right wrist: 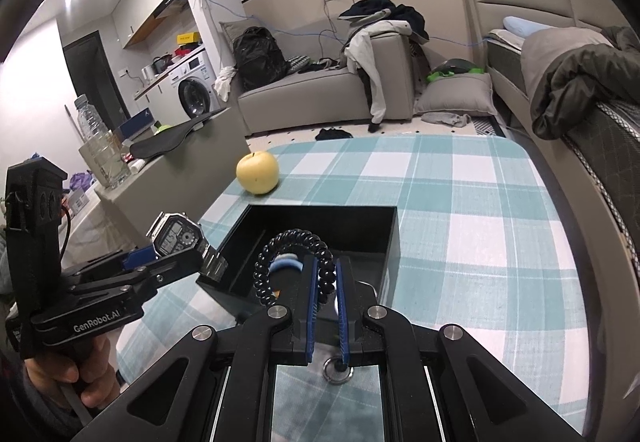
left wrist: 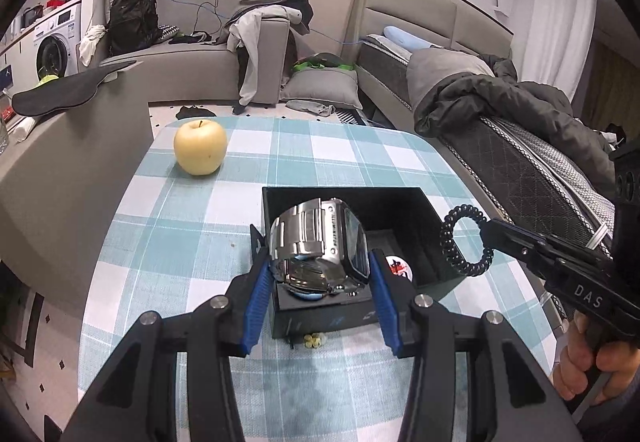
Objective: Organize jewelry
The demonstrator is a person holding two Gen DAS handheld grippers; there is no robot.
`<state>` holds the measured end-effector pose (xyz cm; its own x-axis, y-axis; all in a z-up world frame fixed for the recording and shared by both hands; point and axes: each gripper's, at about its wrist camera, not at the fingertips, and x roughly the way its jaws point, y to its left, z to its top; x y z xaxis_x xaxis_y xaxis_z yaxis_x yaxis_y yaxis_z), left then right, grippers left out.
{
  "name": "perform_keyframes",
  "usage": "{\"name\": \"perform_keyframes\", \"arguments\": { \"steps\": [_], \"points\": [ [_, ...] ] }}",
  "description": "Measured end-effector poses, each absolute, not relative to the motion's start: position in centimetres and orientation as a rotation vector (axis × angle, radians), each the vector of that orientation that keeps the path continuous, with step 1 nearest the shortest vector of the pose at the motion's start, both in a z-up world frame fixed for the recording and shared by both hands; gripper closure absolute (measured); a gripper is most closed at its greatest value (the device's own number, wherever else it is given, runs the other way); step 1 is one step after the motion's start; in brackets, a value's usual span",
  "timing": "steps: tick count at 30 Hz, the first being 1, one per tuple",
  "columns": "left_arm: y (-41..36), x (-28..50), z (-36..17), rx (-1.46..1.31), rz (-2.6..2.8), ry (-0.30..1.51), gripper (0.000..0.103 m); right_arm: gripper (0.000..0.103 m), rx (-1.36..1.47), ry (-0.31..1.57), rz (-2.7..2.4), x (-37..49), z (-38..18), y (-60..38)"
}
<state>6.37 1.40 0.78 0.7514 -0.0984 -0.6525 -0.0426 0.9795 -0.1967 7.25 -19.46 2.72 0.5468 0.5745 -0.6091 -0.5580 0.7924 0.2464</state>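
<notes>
L tongs (left wrist: 318, 270): pinching steel watch (left wrist: 318, 246) above black box (left wrist: 424, 210).
R tongs (right wrist: 326, 282): pressed on coil band (right wrist: 294, 266), over box.
Nearby: apple (left wrist: 200, 147), checked cloth (left wrist: 360, 154).

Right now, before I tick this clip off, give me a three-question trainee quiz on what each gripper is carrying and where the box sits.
1. True or false: the left gripper is shut on the silver watch.
2. What does the right gripper hold? A) black coiled hair tie B) apple C) ring
3. Fill in: the open black box sits on the checked tablecloth, and the yellow ____ stands beyond it.

Key:
1. True; the blue pads press on the watch from both sides.
2. A; the black coiled hair tie is pinched between the shut pads.
3. apple.
</notes>
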Motion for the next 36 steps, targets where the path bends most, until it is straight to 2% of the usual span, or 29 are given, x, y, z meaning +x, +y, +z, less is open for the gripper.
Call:
{"name": "perform_keyframes", "arguments": {
  "steps": [36],
  "points": [
    [0.2, 10.4, -1.1, -0.167, -0.036, 0.792, 0.062, 0.095, -0.014, 0.785, 0.6, 10.1, 1.1, -17.4]
  ]
}}
